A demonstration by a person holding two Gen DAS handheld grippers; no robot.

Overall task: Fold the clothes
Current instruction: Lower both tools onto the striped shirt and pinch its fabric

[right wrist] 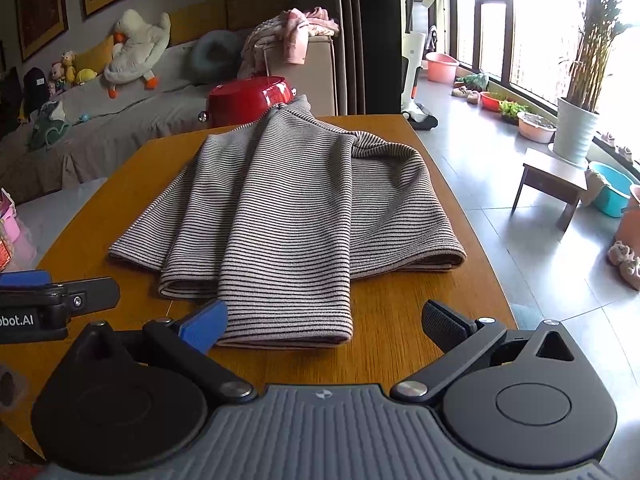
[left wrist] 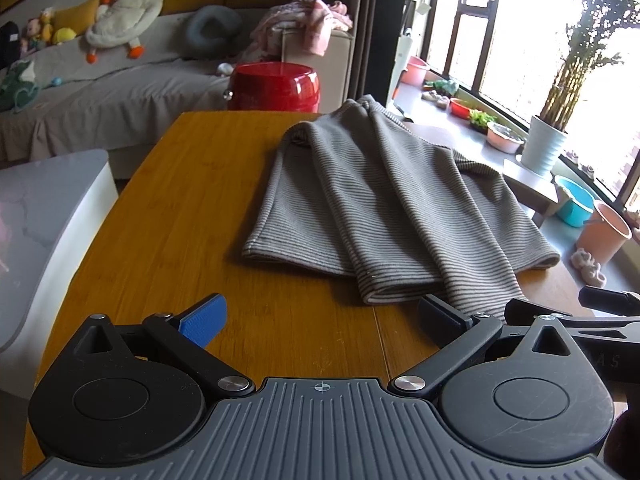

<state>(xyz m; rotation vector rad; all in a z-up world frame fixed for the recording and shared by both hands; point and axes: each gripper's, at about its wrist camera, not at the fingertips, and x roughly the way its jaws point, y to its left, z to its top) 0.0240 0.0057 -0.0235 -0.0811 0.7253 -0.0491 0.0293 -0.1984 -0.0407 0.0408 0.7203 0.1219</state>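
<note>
**Ana:** Sofa [left wrist: 120,80] first, far left in the left wrist view, with a plush duck [left wrist: 124,8] lying on it. What sits on the tabletop [left wrist: 180,220]?

**Ben:** One striped garment [left wrist: 380,208], grey with thin dark lines. It lies flat on the right half of the wood, folded lengthwise into overlapping panels, and its far end reaches the back edge near a red tub [left wrist: 276,86].

**Ana:** And the left hand-held gripper [left wrist: 320,316]?

**Ben:** Spread wide, nothing between the fingers. The blue pad [left wrist: 204,318] is over bare wood; the dark pad [left wrist: 440,314] sits just in front of the garment's near hem. I cannot tell whether it touches the cloth.

**Ana:** Now the right wrist view.

**Ben:** At the left edge the other tool's body shows, black with white lettering. The garment fills the middle of the tabletop, one long folded panel running toward the camera.

**Ana:** The right hand-held gripper [right wrist: 324,322]?

**Ben:** Also spread, pinching nothing. Its blue pad [right wrist: 204,326] sits at the left corner of that near panel, the hem lying between the two fingers, and its dark pad [right wrist: 444,326] is over bare wood, apart from the cloth.

**Ana:** Further right?

**Ben:** Tiled floor, a low stool [right wrist: 554,176], a potted plant [right wrist: 578,128] by the window, and basins along the sill.
</note>
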